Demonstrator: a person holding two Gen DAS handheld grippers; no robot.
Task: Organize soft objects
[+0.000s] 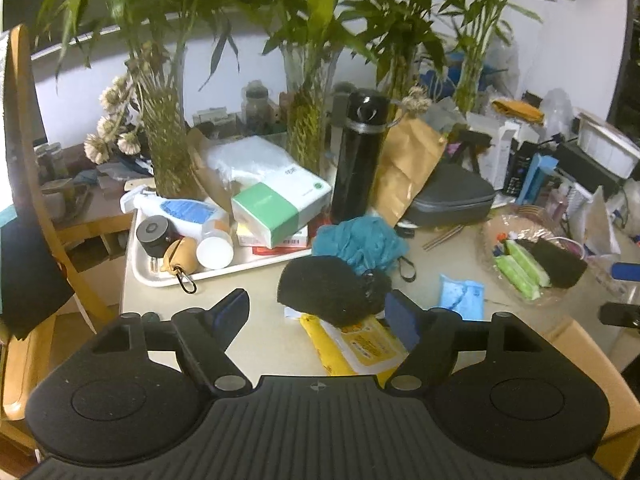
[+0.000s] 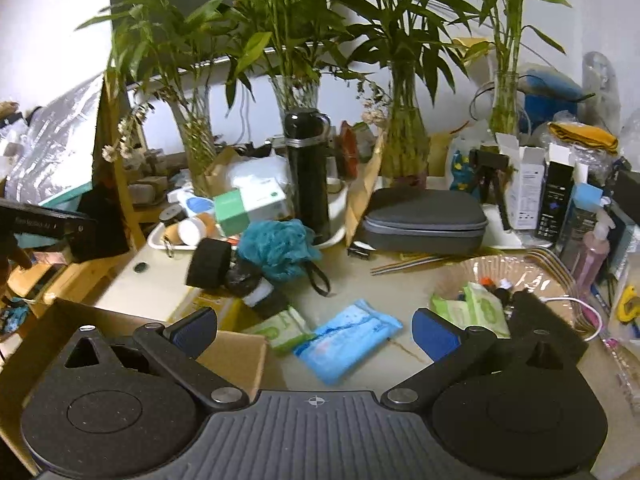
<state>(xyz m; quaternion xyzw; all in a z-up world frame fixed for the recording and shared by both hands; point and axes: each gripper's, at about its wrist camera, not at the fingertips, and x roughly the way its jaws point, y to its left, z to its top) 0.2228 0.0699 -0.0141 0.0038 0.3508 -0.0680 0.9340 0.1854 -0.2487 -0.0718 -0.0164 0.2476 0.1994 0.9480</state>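
In the left wrist view a black sponge (image 1: 328, 284) lies on the beige table, on a yellow packet (image 1: 352, 348), with a teal bath loofah (image 1: 360, 240) behind it. My left gripper (image 1: 316, 316) is open just in front of the sponge; the right pad is near its edge and the left pad well clear. A blue tissue pack (image 1: 460, 296) lies to the right. In the right wrist view my right gripper (image 2: 316, 330) stands open over the blue tissue pack (image 2: 348, 340) and a green pack (image 2: 280, 328), touching neither. A clear basket (image 2: 500, 276) holds more green packs.
A white tray (image 1: 160, 276) of bottles and boxes, a black flask (image 1: 356, 160), a grey zip case (image 1: 452, 200) and glass vases of bamboo crowd the back. A cardboard box (image 2: 232, 352) sits at the near edge. A wooden chair (image 1: 24, 140) stands at the left.
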